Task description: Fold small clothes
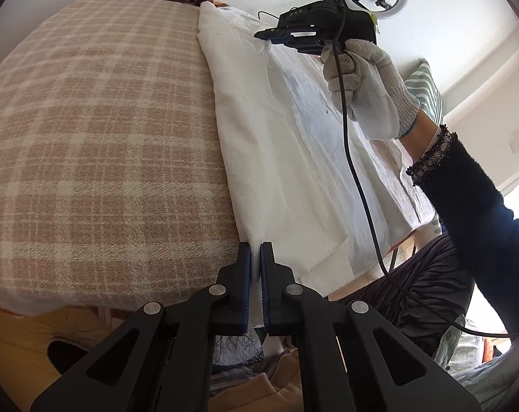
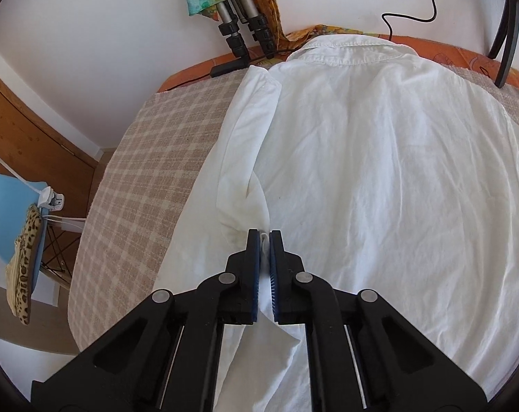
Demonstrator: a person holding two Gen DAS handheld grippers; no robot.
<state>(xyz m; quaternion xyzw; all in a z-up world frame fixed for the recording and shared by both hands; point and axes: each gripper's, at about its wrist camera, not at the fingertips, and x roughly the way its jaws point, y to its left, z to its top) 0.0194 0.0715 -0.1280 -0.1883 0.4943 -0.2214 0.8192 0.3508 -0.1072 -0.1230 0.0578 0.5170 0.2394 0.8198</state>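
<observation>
On the checked cloth (image 1: 98,144), both tongs (image 1: 256,261) (image 2: 265,250) seemingly pinch the white shirt (image 2: 379,171)

Left black two-finger gripper (image 1: 256,257) pitched down, blue-padded jaws pinched nearly together on a fold of white fabric. Right black two-finger gripper (image 2: 265,243) likewise angled down, jaws clamped on white cloth. Behind the right tongs, a white knit-gloved hand (image 1: 365,86) grips the handle, dark fuzzy sleeve (image 1: 472,206) trailing back.
</observation>
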